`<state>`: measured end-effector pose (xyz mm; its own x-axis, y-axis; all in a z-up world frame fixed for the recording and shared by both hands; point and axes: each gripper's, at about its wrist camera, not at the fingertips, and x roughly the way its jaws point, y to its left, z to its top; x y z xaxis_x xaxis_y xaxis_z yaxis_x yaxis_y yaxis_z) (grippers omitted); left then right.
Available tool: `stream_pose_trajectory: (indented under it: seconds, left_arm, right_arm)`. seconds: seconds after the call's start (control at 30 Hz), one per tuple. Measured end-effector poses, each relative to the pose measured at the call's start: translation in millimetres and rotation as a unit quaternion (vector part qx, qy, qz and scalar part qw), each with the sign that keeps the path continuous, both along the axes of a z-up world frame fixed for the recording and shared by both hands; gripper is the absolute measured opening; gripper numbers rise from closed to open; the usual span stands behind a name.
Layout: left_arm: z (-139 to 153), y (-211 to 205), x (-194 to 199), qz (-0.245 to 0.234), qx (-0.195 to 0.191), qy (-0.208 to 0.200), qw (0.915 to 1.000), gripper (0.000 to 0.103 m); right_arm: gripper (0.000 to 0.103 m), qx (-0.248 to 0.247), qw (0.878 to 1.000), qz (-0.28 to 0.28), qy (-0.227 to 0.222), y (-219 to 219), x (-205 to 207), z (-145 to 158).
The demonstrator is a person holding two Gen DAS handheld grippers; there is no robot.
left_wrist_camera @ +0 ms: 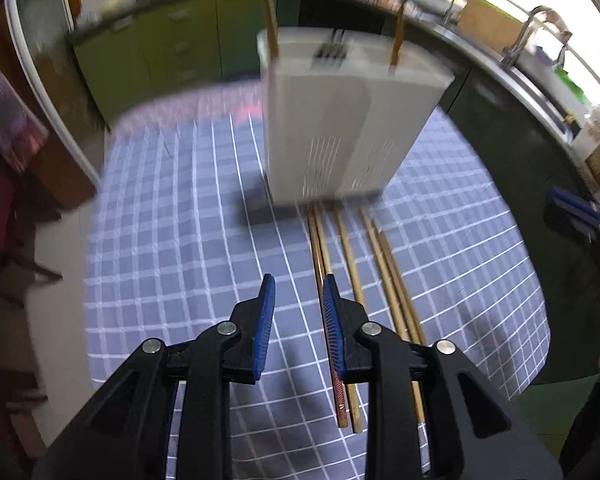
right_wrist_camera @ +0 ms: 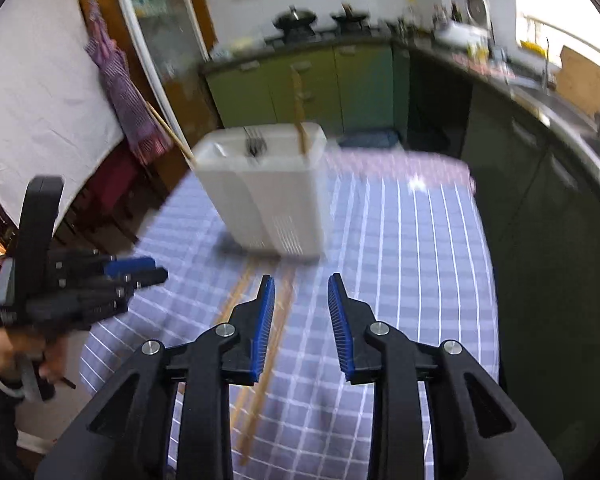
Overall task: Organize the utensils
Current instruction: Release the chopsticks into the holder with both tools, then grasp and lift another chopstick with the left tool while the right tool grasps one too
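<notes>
A white utensil holder (left_wrist_camera: 340, 120) stands upright on the blue checked tablecloth (left_wrist_camera: 180, 240). Out of it stick fork tines (left_wrist_camera: 332, 50) and two wooden chopsticks (left_wrist_camera: 269, 12). Several more chopsticks (left_wrist_camera: 352, 264) lie on the cloth in front of it. My left gripper (left_wrist_camera: 299, 282) hovers just left of them, open and empty, and one stick runs behind its right finger. In the right wrist view the holder (right_wrist_camera: 268, 192) is ahead. My right gripper (right_wrist_camera: 301, 280) is open and empty above the cloth (right_wrist_camera: 400, 260), with the loose chopsticks (right_wrist_camera: 260, 384) under its left finger.
Green cabinets (right_wrist_camera: 300, 80) and a stove with pans (right_wrist_camera: 296, 20) line the back wall. A counter with a sink and tap (left_wrist_camera: 540, 32) runs along the right. A purple cloth (right_wrist_camera: 120, 88) hangs at the left. A hand (right_wrist_camera: 28, 356) holds the left gripper (right_wrist_camera: 156, 272).
</notes>
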<state>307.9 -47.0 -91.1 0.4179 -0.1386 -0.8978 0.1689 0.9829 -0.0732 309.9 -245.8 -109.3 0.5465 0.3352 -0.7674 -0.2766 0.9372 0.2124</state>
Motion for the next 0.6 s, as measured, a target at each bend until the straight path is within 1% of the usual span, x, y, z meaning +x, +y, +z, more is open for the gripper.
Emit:
stream_pose_trajectory:
  seconds: [0.1,0.17,0.3,0.43,0.6]
  left_arm:
    - [-30.6,-5.5,15.4,0.002,-0.01,0.05,0.9987,0.024]
    - [-42.2,-9.2,20.3,0.005,-0.016,0.067,0.9976,0.024]
    - [-53.8,-20.6,30.2,0.001,0.0,0.08,0.9968,0.023]
    - [-61.2,-29.5,39.3,0.002,0.019,0.086,0.9961,0.02]
    - [-69.2,-35.8,47.0,0.005,0.043,0.093,0.9948,0.018]
  right_arm:
    - [0.028,0.014,0.999,-0.009,0.032,-13.4,3.7,-28.5]
    - [0.028,0.015,0.999,-0.011,0.041,-18.0,4.4,-39.5]
    - [0.028,0.018,0.998,-0.009,0.052,-20.3,5.3,-51.1]
    - [0.028,0.023,0.998,-0.003,0.059,-19.5,9.3,-55.4]
    - [0.028,0.028,0.998,-0.001,0.063,-19.3,7.4,-58.8]
